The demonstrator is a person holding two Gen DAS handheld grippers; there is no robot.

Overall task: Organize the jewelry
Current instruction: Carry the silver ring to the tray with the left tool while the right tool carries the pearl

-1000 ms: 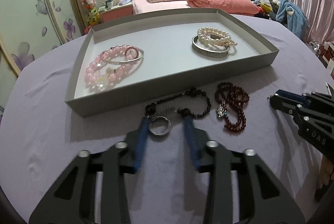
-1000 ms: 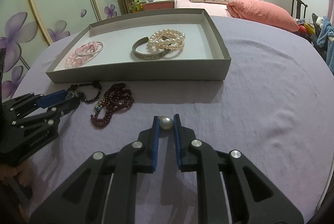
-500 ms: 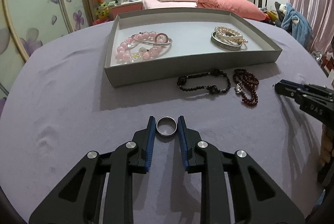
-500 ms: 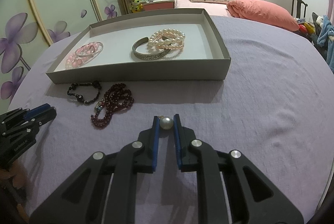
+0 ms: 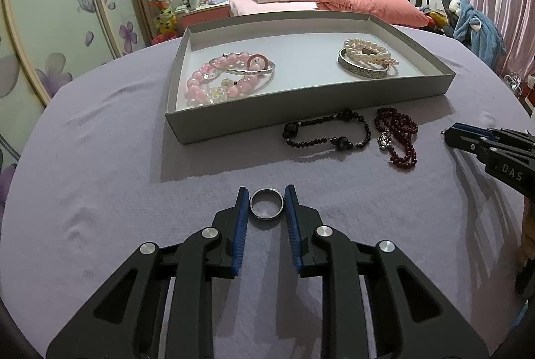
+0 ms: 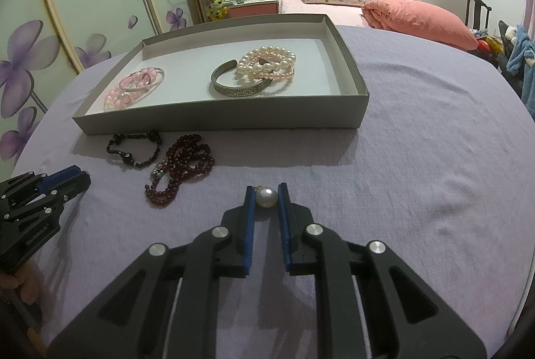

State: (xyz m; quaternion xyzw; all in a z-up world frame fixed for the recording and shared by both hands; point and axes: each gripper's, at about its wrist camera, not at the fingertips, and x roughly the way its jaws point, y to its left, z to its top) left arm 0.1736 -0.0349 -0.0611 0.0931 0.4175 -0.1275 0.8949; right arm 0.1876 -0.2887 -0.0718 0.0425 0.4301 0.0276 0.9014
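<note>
Jewelry sits half sorted on my lilac surface (image 5: 100,191). My left tool (image 5: 266,201) pinches a silver ring (image 5: 266,207) between its blue pads, above the cloth, near the grey tray (image 5: 301,111). My right tool (image 6: 266,196) is clamped on a single pearl (image 6: 266,197). Inside the tray I see pink bead bracelets (image 5: 214,84) at its left end, a pearl bracelet (image 5: 367,49) resting on a silver cuff (image 5: 362,71) at its right. A black bead bracelet (image 5: 327,133) and dark red beads (image 5: 399,138) lie just outside the tray's front wall.
</note>
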